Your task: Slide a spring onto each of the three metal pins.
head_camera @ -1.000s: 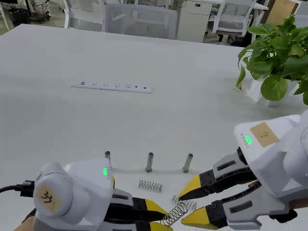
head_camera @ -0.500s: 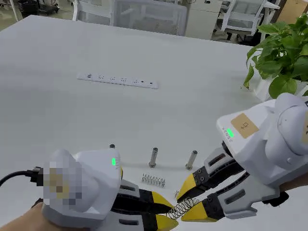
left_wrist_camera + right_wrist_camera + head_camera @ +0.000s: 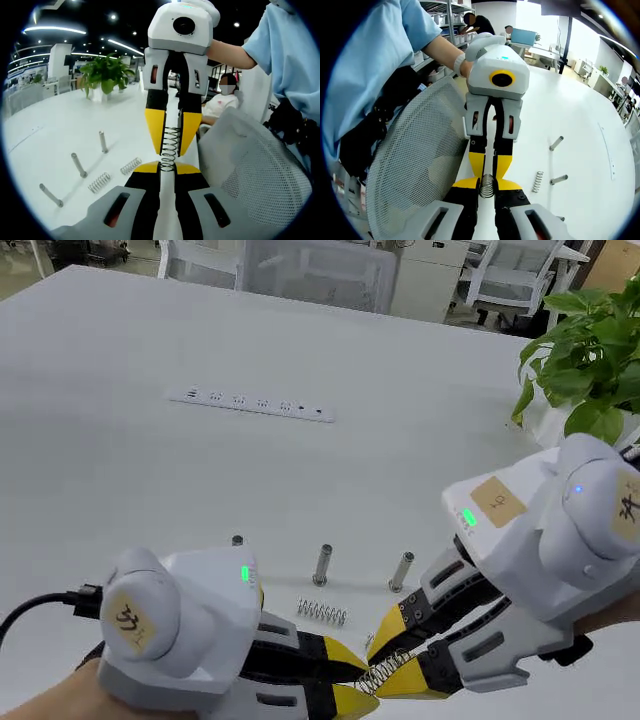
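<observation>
Both the left gripper (image 3: pixel 352 682) and right gripper (image 3: pixel 392 660) have jaws clamped on one spring (image 3: pixel 383 670) near the pins (image 3: pixel 322 565), so one should release only when the other holds an end squarely, bore clear

Left claw (image 3: pixel 352 682), right claw (image 3: pixel 390 655) — white bodies, yellow tips, green lights; black cable (image 3: pixel 40 605); blue sleeve (image 3: pixel 380 45).

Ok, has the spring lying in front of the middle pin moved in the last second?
No. The spring sits just in front of the middle pin, same as before; only the camera shifted.
</observation>
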`<action>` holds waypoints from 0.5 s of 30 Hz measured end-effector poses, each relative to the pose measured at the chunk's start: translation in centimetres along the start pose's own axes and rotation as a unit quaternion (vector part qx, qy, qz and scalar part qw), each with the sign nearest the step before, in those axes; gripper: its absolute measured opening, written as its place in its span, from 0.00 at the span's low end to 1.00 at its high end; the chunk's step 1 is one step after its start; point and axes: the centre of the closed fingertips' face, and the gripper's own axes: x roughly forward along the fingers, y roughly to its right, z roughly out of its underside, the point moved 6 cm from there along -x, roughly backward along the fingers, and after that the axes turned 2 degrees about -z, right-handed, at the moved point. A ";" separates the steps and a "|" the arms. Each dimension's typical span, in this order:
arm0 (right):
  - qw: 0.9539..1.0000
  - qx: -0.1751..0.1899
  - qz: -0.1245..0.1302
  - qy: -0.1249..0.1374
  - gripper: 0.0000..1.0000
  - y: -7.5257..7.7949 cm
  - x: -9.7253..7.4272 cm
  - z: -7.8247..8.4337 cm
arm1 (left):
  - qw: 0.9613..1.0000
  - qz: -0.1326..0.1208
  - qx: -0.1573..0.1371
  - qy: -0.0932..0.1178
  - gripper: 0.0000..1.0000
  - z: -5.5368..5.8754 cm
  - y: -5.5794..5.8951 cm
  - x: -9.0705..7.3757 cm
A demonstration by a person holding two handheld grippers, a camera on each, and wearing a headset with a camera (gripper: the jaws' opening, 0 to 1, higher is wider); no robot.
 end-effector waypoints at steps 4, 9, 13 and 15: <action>1.000 -0.004 0.000 -0.006 0.07 0.1 0.0 0.0 | 1.000 -0.005 0.000 0.000 0.06 0.0 0.0 0.0; 1.000 -0.002 -0.009 -0.016 0.07 0.1 0.1 0.0 | 1.000 -0.005 -0.003 0.001 0.06 0.1 0.1 0.1; 1.000 -0.008 -0.009 -0.021 0.06 0.2 0.1 -0.1 | 1.000 -0.011 -0.006 0.006 0.07 0.2 0.1 0.1; 1.000 -0.010 -0.009 -0.022 0.06 0.2 0.1 -0.1 | 1.000 -0.013 -0.007 0.006 0.07 0.1 0.1 0.1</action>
